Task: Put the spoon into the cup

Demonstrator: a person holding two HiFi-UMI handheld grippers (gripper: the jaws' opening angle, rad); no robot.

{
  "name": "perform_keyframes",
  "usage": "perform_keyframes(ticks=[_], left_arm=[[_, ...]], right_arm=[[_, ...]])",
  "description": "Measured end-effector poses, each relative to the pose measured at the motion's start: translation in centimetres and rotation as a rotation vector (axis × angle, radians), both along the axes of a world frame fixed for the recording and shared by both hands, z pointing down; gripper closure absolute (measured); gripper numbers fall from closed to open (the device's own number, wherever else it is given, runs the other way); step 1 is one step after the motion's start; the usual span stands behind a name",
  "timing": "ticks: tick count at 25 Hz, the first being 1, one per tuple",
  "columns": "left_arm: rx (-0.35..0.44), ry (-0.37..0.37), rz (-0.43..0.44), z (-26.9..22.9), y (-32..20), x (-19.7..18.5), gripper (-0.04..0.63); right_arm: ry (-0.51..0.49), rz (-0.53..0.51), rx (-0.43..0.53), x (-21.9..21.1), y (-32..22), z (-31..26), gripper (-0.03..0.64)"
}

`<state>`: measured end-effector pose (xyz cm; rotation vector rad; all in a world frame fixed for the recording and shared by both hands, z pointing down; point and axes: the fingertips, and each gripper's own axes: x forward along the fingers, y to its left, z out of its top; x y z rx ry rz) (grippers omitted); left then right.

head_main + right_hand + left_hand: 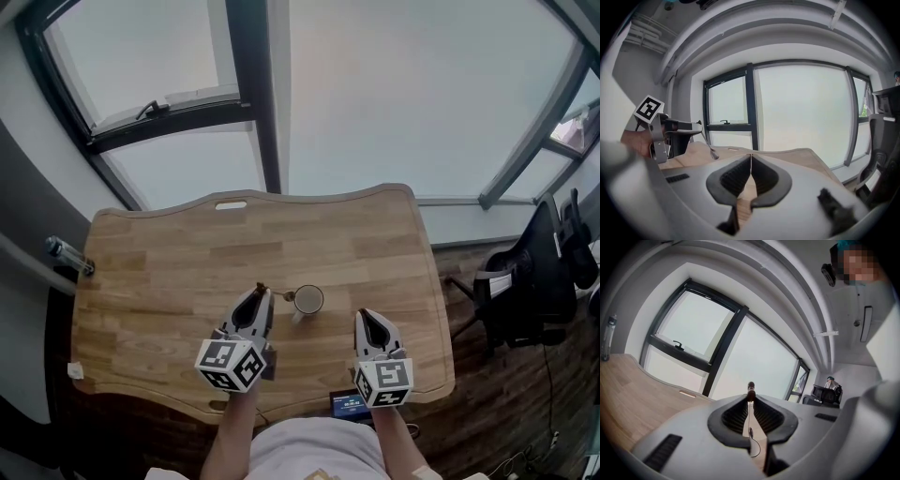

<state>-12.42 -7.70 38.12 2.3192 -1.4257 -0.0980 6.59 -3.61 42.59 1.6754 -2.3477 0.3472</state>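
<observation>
Two hand-held grippers over the near part of the desk (169,262).
Nearest, the left hand-held gripper (262,292) pinches the spoon (713,154), bowl hanging down; the right hand-held gripper (365,316) is closed on nothing. Just beyond, between their tips, the cup (308,300) stands right of the spoon.

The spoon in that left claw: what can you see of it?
The spoon is thin and metallic-looking, with a dark knob at its handle end. The left gripper pinches the handle between nearly closed jaws; the small bowl hangs slanting down, seemingly clear of the wooden table, left of the cup.
</observation>
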Motion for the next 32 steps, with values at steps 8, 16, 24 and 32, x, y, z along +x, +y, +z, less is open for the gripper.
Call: perform_keyframes(ticks=[8, 16, 24, 32], left_arm=[[-0.011, -0.015, 0.000, 1.1, -1.1, 0.4, 0.551], [-0.045, -0.024, -0.007, 2.6, -2.1, 0.4, 0.551], [-0.088, -0.031, -0.022, 4.6, -3.2, -0.2, 0.551], [-0.128, -0.034, -0.029, 6.3, -3.6, -0.3, 0.551]], right_arm=[[-0.002, -0.011, -0.012, 0.2, -1.0, 1.1, 0.584], [-0.008, -0.019, -0.039, 0.1, -2.0, 2.3, 0.584], [-0.013, -0.029, -0.076, -0.1, -3.1, 3.9, 0.584], [-0.018, -0.058, -0.108, -1.0, -3.9, 5.4, 0.584]])
